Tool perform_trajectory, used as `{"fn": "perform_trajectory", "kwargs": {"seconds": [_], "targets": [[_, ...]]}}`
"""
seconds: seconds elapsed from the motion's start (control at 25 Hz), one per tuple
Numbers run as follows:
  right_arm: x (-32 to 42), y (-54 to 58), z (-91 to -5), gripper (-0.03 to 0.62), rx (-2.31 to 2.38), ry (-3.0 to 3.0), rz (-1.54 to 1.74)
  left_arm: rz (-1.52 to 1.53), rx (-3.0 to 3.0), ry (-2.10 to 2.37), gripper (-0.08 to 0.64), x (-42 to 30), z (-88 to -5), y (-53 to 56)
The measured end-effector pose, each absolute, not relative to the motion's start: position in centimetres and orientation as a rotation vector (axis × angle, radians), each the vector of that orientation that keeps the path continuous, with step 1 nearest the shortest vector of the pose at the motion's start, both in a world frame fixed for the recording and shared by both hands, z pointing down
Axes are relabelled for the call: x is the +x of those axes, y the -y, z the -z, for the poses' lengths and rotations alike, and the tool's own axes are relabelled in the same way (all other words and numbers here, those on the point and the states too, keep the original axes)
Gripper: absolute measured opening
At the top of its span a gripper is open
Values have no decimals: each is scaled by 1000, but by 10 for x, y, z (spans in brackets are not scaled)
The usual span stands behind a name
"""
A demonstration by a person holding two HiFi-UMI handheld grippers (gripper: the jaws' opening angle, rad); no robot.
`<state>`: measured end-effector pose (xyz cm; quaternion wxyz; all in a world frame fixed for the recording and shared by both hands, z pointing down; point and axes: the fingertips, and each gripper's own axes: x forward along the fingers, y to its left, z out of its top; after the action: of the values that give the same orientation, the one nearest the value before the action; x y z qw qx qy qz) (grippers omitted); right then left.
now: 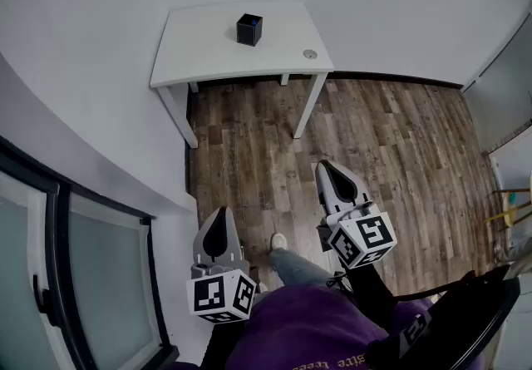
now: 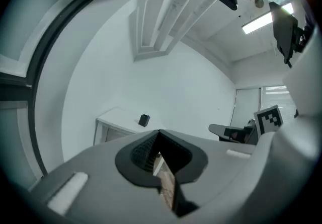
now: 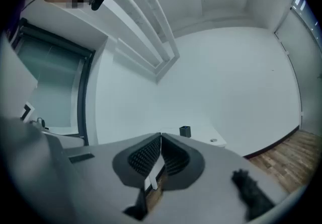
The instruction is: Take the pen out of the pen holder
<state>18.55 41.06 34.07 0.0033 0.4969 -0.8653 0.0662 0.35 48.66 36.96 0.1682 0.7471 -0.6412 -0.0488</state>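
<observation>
Black and cube-shaped, the pen holder (image 1: 248, 29) stands toward the rear of a white table (image 1: 199, 61), well apart from both grippers; a faint blue spot shows at its mouth, but the pen itself is too small to make out. A small round disc (image 1: 310, 53) lies near the table's right edge. Between table and person stretches a wooden floor (image 1: 274, 152). The left gripper (image 1: 220, 215) and right gripper (image 1: 327, 169) hang low by the person's body, each with its jaws brought together at the tips and nothing between them. The task appears to be at its approach stage, with no reach begun. The next move calls for walking up to the table, parting one gripper's jaws, and descending over the holder's open top.
</observation>
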Motion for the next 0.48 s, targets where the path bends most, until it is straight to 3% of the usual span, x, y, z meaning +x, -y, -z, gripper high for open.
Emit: {"fn": "perform_trajectory", "kwargs": {"seconds": [0.48], "targets": [[216,-314,-344,12,1433,2751,-228,110,2132,1854,6,51,-360,-383]]}}
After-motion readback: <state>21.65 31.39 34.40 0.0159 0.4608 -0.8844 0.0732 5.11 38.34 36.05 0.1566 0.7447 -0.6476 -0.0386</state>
